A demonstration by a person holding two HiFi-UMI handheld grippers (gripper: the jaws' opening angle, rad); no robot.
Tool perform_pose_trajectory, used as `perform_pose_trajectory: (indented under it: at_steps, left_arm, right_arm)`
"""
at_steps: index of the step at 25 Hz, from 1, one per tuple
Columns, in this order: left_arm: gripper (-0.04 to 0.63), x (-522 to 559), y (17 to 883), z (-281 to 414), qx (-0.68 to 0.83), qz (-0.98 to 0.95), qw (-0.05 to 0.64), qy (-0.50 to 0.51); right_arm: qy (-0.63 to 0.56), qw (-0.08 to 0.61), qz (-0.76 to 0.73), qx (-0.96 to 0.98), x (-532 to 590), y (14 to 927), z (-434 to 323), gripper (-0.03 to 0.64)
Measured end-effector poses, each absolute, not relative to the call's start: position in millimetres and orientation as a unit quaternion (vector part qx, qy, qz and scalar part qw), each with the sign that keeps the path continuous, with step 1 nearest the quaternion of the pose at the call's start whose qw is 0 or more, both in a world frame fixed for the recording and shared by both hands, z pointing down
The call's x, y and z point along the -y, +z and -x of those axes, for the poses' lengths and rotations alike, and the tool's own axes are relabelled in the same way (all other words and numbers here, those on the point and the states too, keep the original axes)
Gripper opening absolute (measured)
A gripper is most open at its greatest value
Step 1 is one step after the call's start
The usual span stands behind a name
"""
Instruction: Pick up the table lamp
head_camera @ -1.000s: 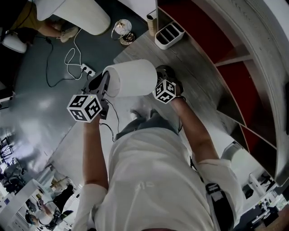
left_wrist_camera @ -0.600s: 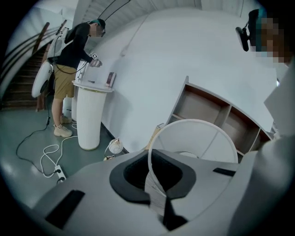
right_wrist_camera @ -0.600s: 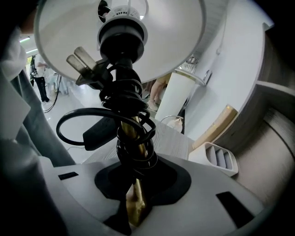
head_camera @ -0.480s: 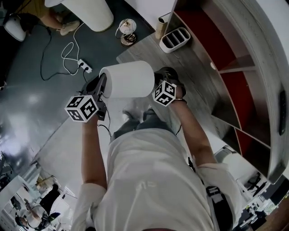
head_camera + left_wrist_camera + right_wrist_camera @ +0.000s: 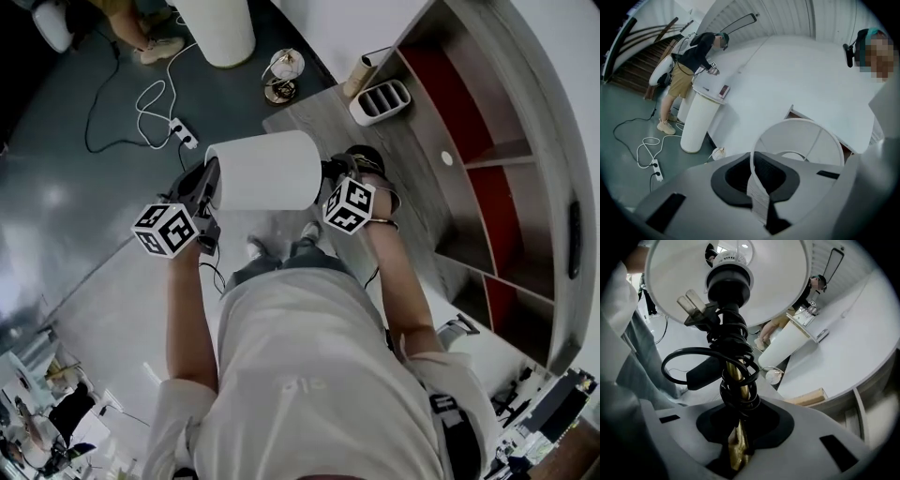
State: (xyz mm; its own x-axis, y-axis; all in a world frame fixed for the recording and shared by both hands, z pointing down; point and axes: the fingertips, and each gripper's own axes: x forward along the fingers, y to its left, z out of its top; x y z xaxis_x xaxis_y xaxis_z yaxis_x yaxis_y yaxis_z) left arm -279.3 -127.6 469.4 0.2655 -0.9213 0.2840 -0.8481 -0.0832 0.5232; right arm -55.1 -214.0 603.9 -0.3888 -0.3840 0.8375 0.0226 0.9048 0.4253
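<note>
The table lamp hangs on its side in front of the person's chest, carried between both grippers. Its white drum shade [image 5: 262, 171] points to the left. My left gripper [image 5: 204, 183] pinches the shade's rim [image 5: 757, 192], and its jaws are opening slightly with the rim still pressed between them. My right gripper [image 5: 336, 169] is shut on the brass stem [image 5: 736, 441]. A black cord [image 5: 733, 362] is wound round that stem, with its plug [image 5: 696, 308] sticking out below the shade's underside [image 5: 740, 282].
A grey wooden table [image 5: 394, 178] lies below the lamp, with a white slotted tray [image 5: 380, 101] at its far end. Right of it stands a shelf with red backing [image 5: 478, 159]. On the floor are a power strip with white cable [image 5: 183, 136], a small globe lamp [image 5: 281, 70] and a white pedestal [image 5: 696, 122] with a person [image 5: 696, 56] beside it.
Both grippers have carried the lamp along together and the right one has risen; the table and floor have shifted beneath. The shade has rolled a little. Both grips look the same.
</note>
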Motion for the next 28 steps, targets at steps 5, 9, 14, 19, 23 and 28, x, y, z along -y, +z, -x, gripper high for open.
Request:
perform_pose_trajectory:
  at_steps: [5, 9, 14, 19, 23, 28]
  left_arm:
    - [0.032, 100, 465, 302, 0.602, -0.730, 0.308, -0.102]
    - [0.031, 76, 465, 321, 0.603, -0.722, 0.314, -0.128]
    - [0.032, 52, 465, 343, 0.605, -0.714, 0.317, -0.157]
    - [0.032, 31, 468, 359, 0.606, -0.705, 0.322, -0.179]
    - [0.032, 17, 466, 370, 0.603, -0.705, 0.318, -0.195]
    - [0.032, 5, 463, 378, 0.602, -0.703, 0.318, -0.205]
  right_arm:
    - [-0.220, 0.555, -0.107, 0.795, 199, 582, 73, 0.107]
    - [-0.242, 0.564, -0.098, 0.783, 181, 568, 89, 0.107]
    - [-0.265, 0.571, -0.087, 0.772, 164, 554, 109, 0.107]
    - [-0.285, 0.578, -0.080, 0.760, 147, 544, 124, 0.107]
    - [-0.297, 0.581, -0.076, 0.754, 136, 534, 133, 0.107]
    - [-0.300, 0.583, -0.071, 0.751, 126, 529, 142, 0.107]
